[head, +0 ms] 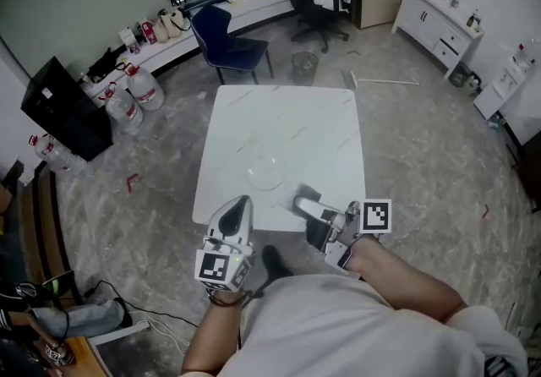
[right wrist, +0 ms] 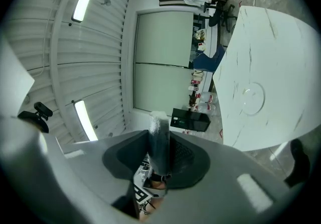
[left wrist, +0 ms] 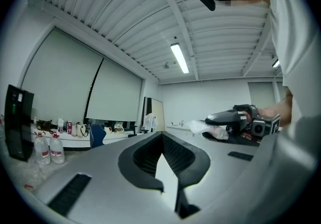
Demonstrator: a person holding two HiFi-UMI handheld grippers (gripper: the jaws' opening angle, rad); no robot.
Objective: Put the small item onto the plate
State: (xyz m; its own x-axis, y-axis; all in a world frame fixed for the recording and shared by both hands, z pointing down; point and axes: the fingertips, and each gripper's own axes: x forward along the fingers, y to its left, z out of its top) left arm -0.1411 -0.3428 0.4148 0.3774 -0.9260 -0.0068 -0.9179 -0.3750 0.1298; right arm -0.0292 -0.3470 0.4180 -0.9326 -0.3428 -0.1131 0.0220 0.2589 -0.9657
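Note:
A clear glass plate point(head: 251, 173) lies on the white marble table point(head: 287, 126), a little in from its near edge; the right gripper view also shows the plate point(right wrist: 252, 95). My right gripper point(head: 303, 203) hovers over the table's near edge, right of the plate, shut on the small item point(right wrist: 159, 140), a dark roll with a white end. In the left gripper view the small item point(left wrist: 204, 128) shows white and crinkled between the right gripper's jaws. My left gripper point(head: 237, 207) is at the near edge, just below the plate, jaws together with nothing held.
Beyond the table stand a blue chair point(head: 221, 34), a black office chair point(head: 318, 8) and a wire bin point(head: 304, 63). Water bottles point(head: 135, 93) and a black cabinet point(head: 63, 105) are at the left, and white cupboards point(head: 439, 24) at the right.

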